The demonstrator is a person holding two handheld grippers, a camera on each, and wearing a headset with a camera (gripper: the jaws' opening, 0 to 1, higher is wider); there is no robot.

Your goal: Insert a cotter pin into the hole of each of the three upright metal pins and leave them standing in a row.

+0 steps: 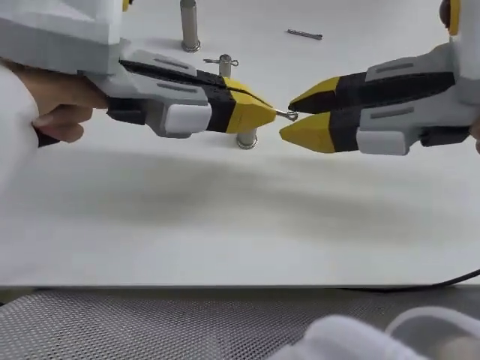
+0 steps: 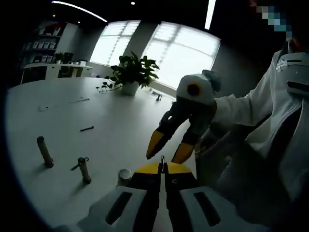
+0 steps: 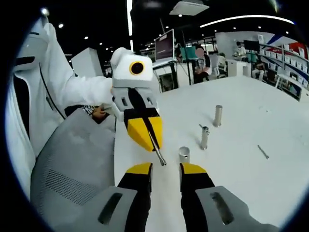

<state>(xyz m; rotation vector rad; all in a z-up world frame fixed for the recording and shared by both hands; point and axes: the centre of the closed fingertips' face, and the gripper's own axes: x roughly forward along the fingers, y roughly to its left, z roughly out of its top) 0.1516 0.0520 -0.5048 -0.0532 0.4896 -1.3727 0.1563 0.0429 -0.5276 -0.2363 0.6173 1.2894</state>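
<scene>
Nearest us, our left hand-held gripper [image 1: 270, 112] clenches a cotter pin [image 1: 287, 115] lying level, tip pointing three o'clock between the parted jaws of our right hand-held gripper [image 1: 289, 120].

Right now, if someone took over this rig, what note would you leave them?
Left gripper: shut on a cotter pin, with its tip sticking out ahead.
Right gripper: open, jaws around that tip.
In the row, the middle pin holds an inserted cotter; the near pin and far pin are bare.
A spare cotter pin lies on the table.
Left: two insertions.
</scene>
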